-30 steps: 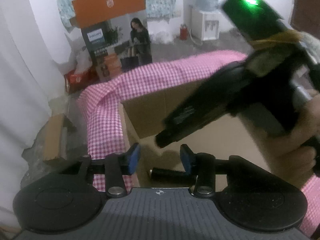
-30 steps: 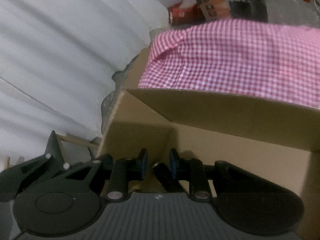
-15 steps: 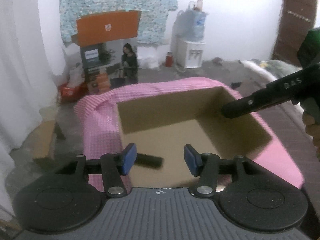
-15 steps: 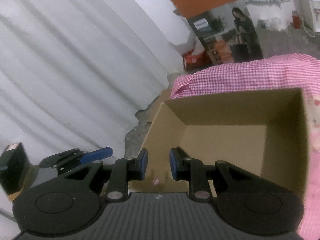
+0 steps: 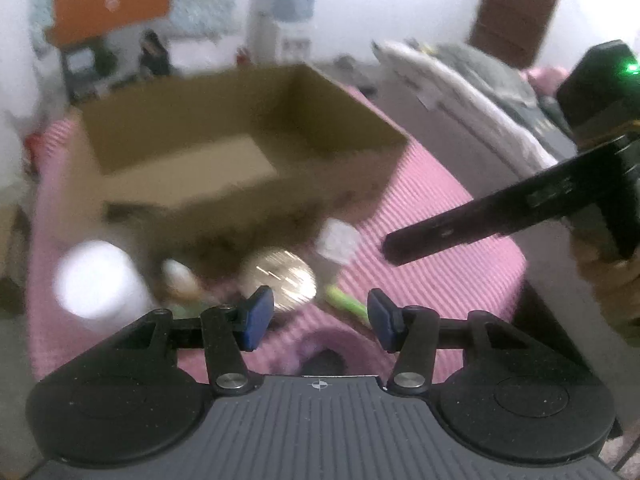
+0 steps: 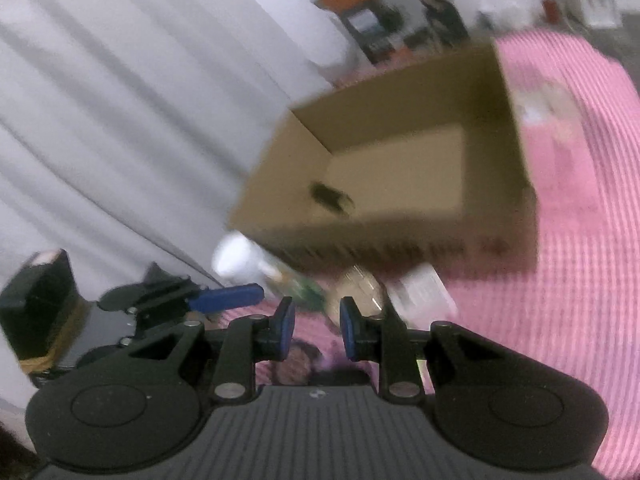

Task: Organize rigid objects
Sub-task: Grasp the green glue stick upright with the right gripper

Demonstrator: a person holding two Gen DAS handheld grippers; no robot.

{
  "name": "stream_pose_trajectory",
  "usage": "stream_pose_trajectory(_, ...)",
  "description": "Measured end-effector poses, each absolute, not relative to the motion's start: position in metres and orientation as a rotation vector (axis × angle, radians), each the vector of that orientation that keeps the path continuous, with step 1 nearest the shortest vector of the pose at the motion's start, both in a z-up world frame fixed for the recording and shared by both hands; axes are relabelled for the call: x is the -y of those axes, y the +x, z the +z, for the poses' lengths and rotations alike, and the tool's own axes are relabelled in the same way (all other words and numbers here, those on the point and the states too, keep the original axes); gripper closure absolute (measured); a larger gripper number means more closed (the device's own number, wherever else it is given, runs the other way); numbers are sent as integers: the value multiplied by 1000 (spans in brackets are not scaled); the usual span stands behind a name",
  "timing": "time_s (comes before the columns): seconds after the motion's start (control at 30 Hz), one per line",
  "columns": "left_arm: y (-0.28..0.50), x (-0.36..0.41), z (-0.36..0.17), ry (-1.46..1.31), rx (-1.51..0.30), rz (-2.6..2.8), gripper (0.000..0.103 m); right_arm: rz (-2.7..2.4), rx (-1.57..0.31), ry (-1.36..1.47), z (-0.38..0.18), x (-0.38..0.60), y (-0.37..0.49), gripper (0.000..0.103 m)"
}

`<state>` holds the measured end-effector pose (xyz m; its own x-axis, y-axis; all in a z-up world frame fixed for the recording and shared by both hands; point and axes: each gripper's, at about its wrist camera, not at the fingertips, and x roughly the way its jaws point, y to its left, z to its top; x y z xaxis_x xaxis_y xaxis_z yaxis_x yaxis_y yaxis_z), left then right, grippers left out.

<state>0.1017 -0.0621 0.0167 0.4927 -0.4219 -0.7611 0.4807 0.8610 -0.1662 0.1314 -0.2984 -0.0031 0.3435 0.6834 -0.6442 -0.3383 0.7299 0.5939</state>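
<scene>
Both tongs are being pulled back out of the cardboard box (image 5: 192, 216), where they were reaching a moment ago. A small dark thing (image 6: 332, 196) is being left lying on the box floor, near its left wall. So one thing is being counted as put away.

On the near side of the box, more things are now being shown on the pink cloth (image 5: 440, 208). From the left, there are a white round thing (image 5: 92, 280), a shiny gold round thing (image 5: 284, 276), a small white box (image 5: 338, 240) and a green stick (image 5: 346, 302). All are being blurred, so what they are cannot be told.

The left tongs (image 5: 320, 316) are being held over the cloth, near the gold thing. Their blue pads are being kept well apart, with nothing between them. The right tongs (image 6: 316, 328) are being carried on the right. Their pads are being kept only a little apart, and nothing is being gripped.

The next thing is probably being looked for in this pile.
</scene>
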Motion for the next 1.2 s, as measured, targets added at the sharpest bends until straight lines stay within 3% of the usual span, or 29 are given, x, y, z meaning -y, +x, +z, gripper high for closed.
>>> stream_pose_trajectory(0.5, 104, 110, -22, 159, -987, -597, 68, 645, -1066, 253, -53, 285, 140, 77)
stream_pose_trajectory(0.8, 103, 120, -33, 216, -1005, -610, 69, 648, -1105, 184, -72, 268, 146, 77)
stream_pose_trajectory(1.0, 109, 126, -36, 225, -1009, -622, 69, 654, -1134, 137, -86, 253, 149, 87)
stream_pose_trajectory(1.2, 114, 134, -39, 222, -1034, -650, 68, 633, -1163, 211, -89, 270, 153, 87)
